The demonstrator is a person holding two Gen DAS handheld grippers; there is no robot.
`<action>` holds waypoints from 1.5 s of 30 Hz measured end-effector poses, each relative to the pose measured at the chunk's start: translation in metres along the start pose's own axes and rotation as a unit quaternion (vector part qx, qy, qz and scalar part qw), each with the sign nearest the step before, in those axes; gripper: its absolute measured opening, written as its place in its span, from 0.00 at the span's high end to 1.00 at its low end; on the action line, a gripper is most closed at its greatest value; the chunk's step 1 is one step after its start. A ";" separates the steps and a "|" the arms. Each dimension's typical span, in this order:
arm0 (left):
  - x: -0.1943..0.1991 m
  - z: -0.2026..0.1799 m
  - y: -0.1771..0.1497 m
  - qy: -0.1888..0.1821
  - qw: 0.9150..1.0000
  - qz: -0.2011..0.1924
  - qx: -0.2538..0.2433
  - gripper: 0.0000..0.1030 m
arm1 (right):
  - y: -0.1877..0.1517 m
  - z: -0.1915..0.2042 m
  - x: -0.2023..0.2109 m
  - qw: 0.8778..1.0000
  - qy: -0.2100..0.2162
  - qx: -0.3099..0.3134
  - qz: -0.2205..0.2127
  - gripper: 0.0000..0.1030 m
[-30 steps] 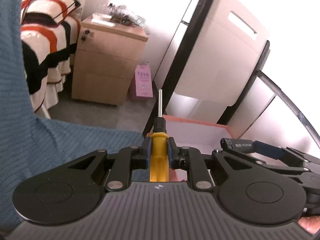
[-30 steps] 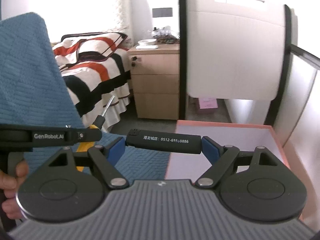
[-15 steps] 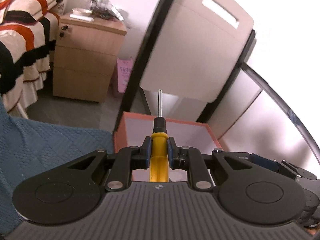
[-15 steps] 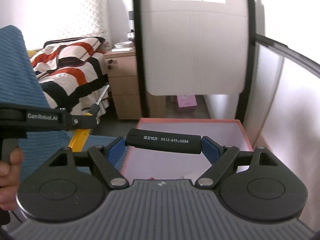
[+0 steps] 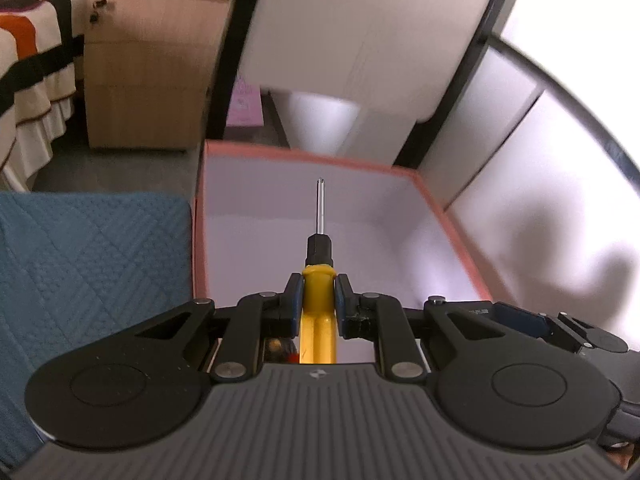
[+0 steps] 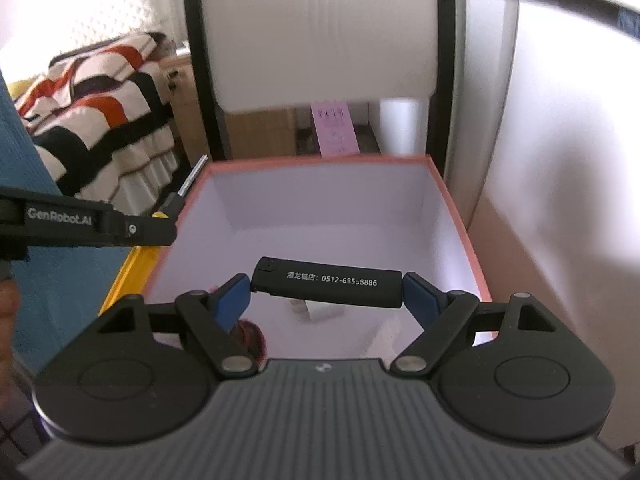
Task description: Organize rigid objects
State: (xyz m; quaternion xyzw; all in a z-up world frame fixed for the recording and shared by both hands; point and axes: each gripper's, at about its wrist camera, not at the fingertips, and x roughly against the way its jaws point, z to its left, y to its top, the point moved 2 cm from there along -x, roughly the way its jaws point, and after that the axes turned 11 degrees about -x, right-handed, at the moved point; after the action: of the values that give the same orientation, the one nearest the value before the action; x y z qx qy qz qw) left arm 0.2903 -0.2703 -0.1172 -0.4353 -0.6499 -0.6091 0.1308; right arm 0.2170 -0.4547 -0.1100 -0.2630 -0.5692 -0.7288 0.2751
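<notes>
My left gripper point(image 5: 317, 295) is shut on a yellow-handled screwdriver point(image 5: 318, 304) whose black collar and steel shaft point forward over an open box with a salmon-pink rim point(image 5: 452, 220) and white inside. My right gripper point(image 6: 326, 294) is shut on a black lighter point(image 6: 326, 283) with white print, held crosswise by its ends above the same box point(image 6: 456, 216). The left gripper point(image 6: 100, 228) and the screwdriver tip point(image 6: 192, 180) show at the left of the right wrist view. Small objects point(image 6: 250, 336) lie on the box floor, partly hidden by the fingers.
A blue quilted cloth point(image 5: 88, 260) lies left of the box. Behind the box stand a white chair back with a black frame point(image 5: 360, 40), a wooden nightstand point(image 5: 148, 72), a striped bed point(image 6: 96, 96) and a pink carton point(image 6: 334, 128). A white wall is at the right.
Both grippers have moved forward and tilted down over the box, so its inside now fills the view. Each keeps its hold on its object.
</notes>
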 end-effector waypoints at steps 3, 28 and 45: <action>-0.015 -0.002 -0.009 -0.009 1.000 0.022 0.000 0.81 | -0.012 -0.007 -0.012 1.000 -0.003 -0.004 0.019 0.17; 0.001 -0.002 -0.015 -0.021 0.999 0.028 0.001 0.80 | -0.021 -0.019 -0.013 0.998 0.006 -0.040 0.047 0.00; 0.151 -0.003 0.024 -0.017 0.995 -0.091 -0.030 0.80 | 0.034 0.054 0.098 0.998 0.032 -0.010 -0.055 0.00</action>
State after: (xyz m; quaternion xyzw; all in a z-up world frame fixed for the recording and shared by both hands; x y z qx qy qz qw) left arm 0.2174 -0.2145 0.0055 -0.3888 -0.6701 -0.6303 0.0507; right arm 0.1748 -0.4189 -0.0069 -0.2113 -0.5662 -0.7565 0.2500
